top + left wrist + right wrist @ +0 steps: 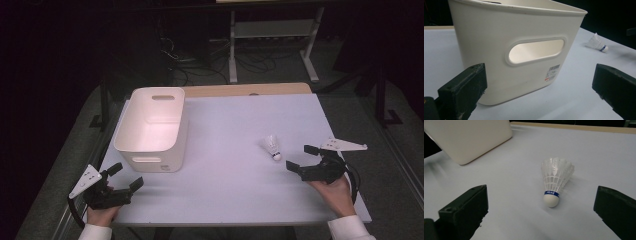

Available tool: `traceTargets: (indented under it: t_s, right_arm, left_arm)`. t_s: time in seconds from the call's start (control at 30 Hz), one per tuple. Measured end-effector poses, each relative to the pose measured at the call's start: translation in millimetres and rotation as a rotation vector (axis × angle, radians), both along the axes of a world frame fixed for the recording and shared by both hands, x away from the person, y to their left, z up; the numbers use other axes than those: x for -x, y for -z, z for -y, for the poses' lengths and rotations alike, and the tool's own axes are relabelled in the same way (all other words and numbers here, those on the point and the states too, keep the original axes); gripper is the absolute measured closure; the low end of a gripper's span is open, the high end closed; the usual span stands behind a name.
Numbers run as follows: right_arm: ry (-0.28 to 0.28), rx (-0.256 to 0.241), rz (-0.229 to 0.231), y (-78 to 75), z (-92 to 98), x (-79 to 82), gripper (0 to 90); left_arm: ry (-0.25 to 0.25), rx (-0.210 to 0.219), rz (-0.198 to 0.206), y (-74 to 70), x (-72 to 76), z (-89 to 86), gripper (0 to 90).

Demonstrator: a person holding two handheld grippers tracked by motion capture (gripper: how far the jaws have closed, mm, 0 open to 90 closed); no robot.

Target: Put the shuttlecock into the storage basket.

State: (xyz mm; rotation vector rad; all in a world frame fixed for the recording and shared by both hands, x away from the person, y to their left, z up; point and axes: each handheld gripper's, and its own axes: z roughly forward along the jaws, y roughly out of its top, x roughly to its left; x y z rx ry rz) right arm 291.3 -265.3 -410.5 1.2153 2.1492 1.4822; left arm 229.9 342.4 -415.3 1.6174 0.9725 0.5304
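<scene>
The right gripper view reveals the blue band on the shuttlecock lying before the spread right gripper, while the left gripper, also spread, faces the bin.

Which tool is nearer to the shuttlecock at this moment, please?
The right tool, open and just to the right of the shuttlecock. The left tool is far across the table, in front of the white bin.

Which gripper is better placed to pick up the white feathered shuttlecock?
Right. The right gripper sits open just beside the white feathered shuttlecock, which lies between its jaws in its own view. The left gripper faces the white plastic bin.
</scene>
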Motion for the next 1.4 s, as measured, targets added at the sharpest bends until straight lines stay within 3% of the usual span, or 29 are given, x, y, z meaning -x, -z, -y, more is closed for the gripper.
traceTargets:
  t_s: [0.13, 0.33, 0.73, 1.4]
  right_arm:
    - [0.003, 0.004, 0.0, -4.8, 0.8, -2.2, 0.0]
    - [-0.004, 0.038, -0.036, -8.7, -5.7, -10.2, 0.0]
    - [-0.02, 0.03, -0.052, -12.8, -9.2, -19.0, 0.0]
    - [-0.046, 0.08, -0.087, -20.2, -19.1, -40.0, 0.0]
  left_arm:
    - [0.001, 0.016, -0.003, 0.4, -0.5, 0.4, 0.0]
    - [0.006, 0.007, -0.011, 0.2, -0.2, 1.8, 0.0]
    - [0.004, 0.003, -0.014, -0.3, 0.6, 1.5, 0.0]
    - [-0.001, 0.02, -0.016, -0.4, 1.0, 3.1, 0.0]
